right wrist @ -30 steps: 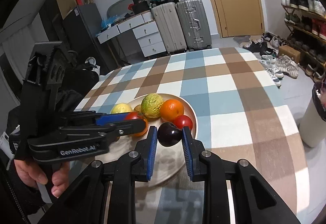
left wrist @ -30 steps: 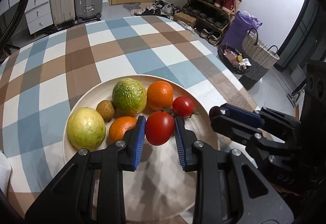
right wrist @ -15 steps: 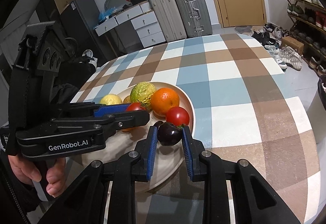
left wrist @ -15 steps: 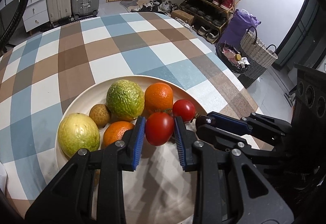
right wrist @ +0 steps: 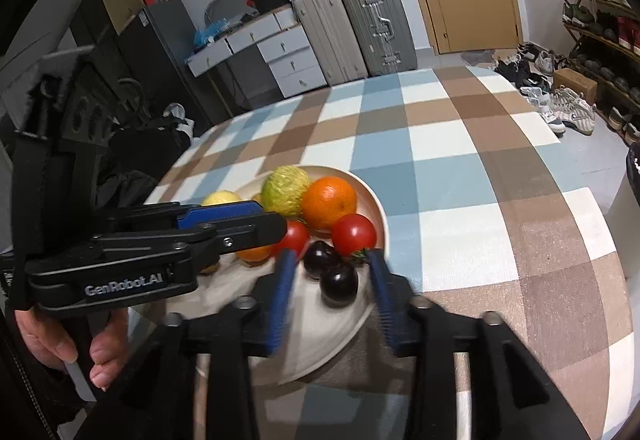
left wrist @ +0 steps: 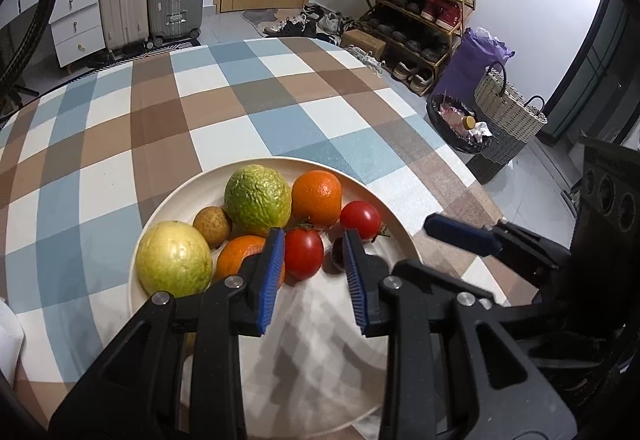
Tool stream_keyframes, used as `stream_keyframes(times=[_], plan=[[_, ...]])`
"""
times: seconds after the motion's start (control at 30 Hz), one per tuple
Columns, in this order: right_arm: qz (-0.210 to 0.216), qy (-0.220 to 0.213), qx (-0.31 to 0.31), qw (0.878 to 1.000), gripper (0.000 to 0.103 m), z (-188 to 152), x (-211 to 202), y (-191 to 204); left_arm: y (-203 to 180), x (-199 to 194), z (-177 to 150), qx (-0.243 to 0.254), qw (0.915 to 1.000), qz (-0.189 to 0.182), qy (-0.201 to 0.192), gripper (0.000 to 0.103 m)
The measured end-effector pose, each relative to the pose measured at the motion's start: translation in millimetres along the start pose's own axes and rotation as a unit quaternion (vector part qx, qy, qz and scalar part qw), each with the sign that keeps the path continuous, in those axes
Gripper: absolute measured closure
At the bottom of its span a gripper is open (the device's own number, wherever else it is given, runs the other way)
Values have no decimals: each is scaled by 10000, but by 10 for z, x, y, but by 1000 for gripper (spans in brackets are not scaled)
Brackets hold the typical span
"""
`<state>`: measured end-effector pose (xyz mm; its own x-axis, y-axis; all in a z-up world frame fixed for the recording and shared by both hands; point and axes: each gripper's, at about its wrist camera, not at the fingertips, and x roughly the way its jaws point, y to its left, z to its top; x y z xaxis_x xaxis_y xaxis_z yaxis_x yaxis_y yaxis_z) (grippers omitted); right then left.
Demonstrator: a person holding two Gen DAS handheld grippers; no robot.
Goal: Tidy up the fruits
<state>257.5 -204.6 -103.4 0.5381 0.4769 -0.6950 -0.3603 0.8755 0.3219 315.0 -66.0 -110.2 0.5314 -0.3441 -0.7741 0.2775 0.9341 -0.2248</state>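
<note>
1. Left gripper: jaws apart, gaps visible on both sides of the tomato between them; nothing clamped. Judged released onto the plate.
2. Right gripper: jaws spread wide, blurred with motion; two plums lying loose between the fingers, touching neither. Judged just set down.
3. Fruit gathered on plate, far half: lime, orange, second tomato, guava, small brown fruit, second orange. Packed touching, likely to stop rolling and leave the near half free.
4. Held tomato placed just beside the second orange and below the first orange, filling a gap in the cluster.
5. Plums placed near the plate's right rim, just in front of the second tomato, one touching the other.
6. Plate resting on the checked worktop, near its front edge.
7. Both grippers level with the fruit, side by side over the plate; clear withdrawal advised without nudging loose fruit.
</note>
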Motion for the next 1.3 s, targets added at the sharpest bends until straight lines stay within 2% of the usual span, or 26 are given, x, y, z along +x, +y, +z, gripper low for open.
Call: stream_keyframes(times=[0.03, 0.13, 0.2, 0.33, 0.5, 0.57, 0.67, 0.73, 0.83, 0.97, 1.07, 1.23, 1.3], plan=[[-22, -87, -9, 10000, 43, -5, -43, 14, 0, -36, -12, -4, 10000, 12, -17, 75], [-66, -217, -36, 9997, 43, -17, -153, 49, -13, -170, -55, -20, 9999, 44, -106, 73], [-104, -271, -5, 9996, 42, -28, -233, 59, -31, -297, -94, -24, 9998, 60, -207, 65], [-230, -466, 2, 9986, 34, -66, -459, 109, -100, -595, -169, 21, 9988, 105, -478, 59], [-313, -818, -123, 9961, 21, -103, -779, 247, -178, -1001, -266, -30, 9956, 212, -913, 34], [-347, -947, -176, 9947, 16, -97, -881, 314, -201, -1167, -308, -56, 9936, 250, -1102, 30], [-375, -1274, -291, 9907, 13, -91, -1075, 446, -207, -1458, -377, -130, 9883, 405, -1461, 18], [-419, -1486, -360, 9874, 6, -90, -1195, 535, -197, -1667, -431, -210, 9835, 499, -1724, 15], [-438, -1777, -489, 9819, 4, -97, -1357, 667, -178, -1954, -537, -316, 9778, 503, -2011, 1], [-515, -2094, -680, 9741, 2, -139, -1546, 858, -145, -2303, -679, -450, 9690, 423, -2391, 1], [-508, -2317, -776, 9684, 1, -172, -1652, 993, -133, -2543, -767, -524, 9613, 568, -2643, 1], [-523, -2616, -905, 9595, 0, -179, -1743, 1228, 0, -2873, -823, -928, 9547, 504, -2782, 1], [-570, -2747, -956, 9551, 0, -189, -1787, 1324, 74, -3018, -870, -1120, 9469, 535, -2967, 1]])
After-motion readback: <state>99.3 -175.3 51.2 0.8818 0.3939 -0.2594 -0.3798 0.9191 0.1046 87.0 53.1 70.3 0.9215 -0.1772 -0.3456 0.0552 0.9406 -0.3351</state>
